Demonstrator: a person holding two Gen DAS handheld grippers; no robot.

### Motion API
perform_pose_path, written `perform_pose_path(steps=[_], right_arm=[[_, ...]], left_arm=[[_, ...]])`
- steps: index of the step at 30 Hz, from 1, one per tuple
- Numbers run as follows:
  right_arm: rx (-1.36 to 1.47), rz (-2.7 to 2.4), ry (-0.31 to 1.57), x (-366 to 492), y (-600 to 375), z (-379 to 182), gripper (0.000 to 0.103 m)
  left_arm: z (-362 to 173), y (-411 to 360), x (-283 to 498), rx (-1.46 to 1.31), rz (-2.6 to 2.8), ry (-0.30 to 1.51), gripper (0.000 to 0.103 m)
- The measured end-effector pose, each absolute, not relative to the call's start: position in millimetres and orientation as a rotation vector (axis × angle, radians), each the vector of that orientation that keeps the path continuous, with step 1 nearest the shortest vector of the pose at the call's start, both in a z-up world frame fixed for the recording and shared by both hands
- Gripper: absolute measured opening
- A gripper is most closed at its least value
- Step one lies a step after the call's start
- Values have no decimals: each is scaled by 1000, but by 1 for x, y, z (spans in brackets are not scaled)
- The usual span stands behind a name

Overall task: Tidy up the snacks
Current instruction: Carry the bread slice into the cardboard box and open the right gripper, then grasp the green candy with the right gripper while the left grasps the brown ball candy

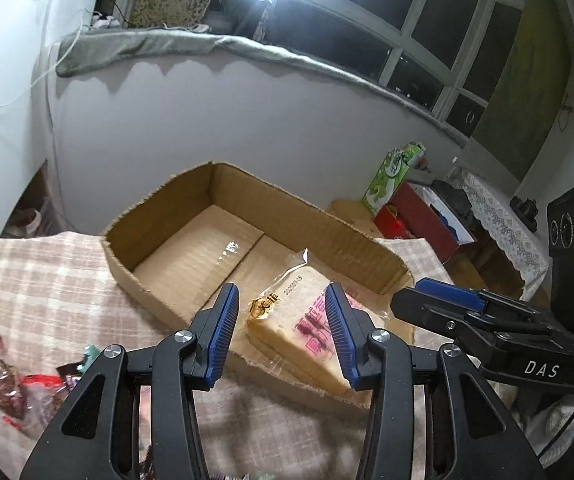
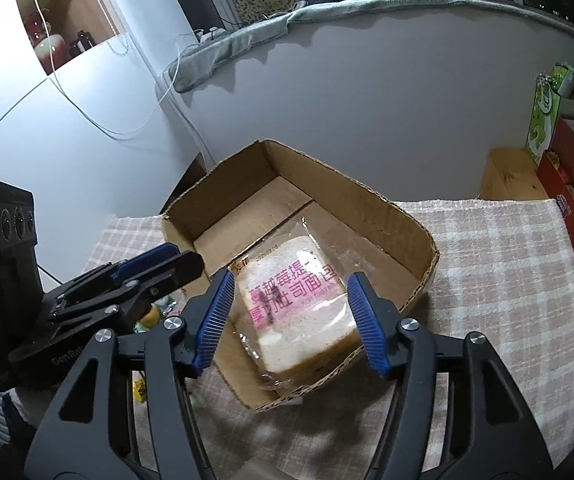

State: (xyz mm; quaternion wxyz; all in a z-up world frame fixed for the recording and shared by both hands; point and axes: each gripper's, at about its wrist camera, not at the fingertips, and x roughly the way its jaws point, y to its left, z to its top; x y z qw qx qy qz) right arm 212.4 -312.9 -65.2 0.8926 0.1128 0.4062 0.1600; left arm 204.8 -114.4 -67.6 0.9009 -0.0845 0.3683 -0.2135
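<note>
So bread pack [image 2: 293, 312] lies flat in cardboard box [image 2: 367, 200], near corner, leaving floor free. Right claw [image 2: 291, 320] apart, clear of it. Left claw [image 1: 281, 334] apart, empty; loose snacks [image 1: 27, 392] wait on desk [image 1: 47, 280].

A low, open-topped brown cardboard box [image 2: 399, 236] with rough torn rims is sitting on the checked cloth, its long axis running from about 11 o'clock to 5 o'clock in the right wrist view. Inside it, a thick slice of pale bread in a clear plastic wrapper printed with pink characters [image 2: 299, 312] is lying flat, printed face up, in the box's near end at about 6 o'clock and touching the near wall. The far half of the box floor is showing bare. In the left wrist view, small wrapped snacks in red and dark wrappers [image 1: 27, 392] are lying loose on the cloth outside the box, at about 8 o'clock.
</note>
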Motion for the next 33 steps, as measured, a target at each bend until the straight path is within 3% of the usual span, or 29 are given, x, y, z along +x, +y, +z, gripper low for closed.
perform_pose_path(steps=[17, 33], right_arm=[[151, 399, 799, 140, -294, -41, 62], [-24, 493, 888, 86, -244, -78, 62]], left_arm=[[-44, -36, 129, -198, -339, 674, 43], [-92, 7, 67, -200, -263, 754, 43]])
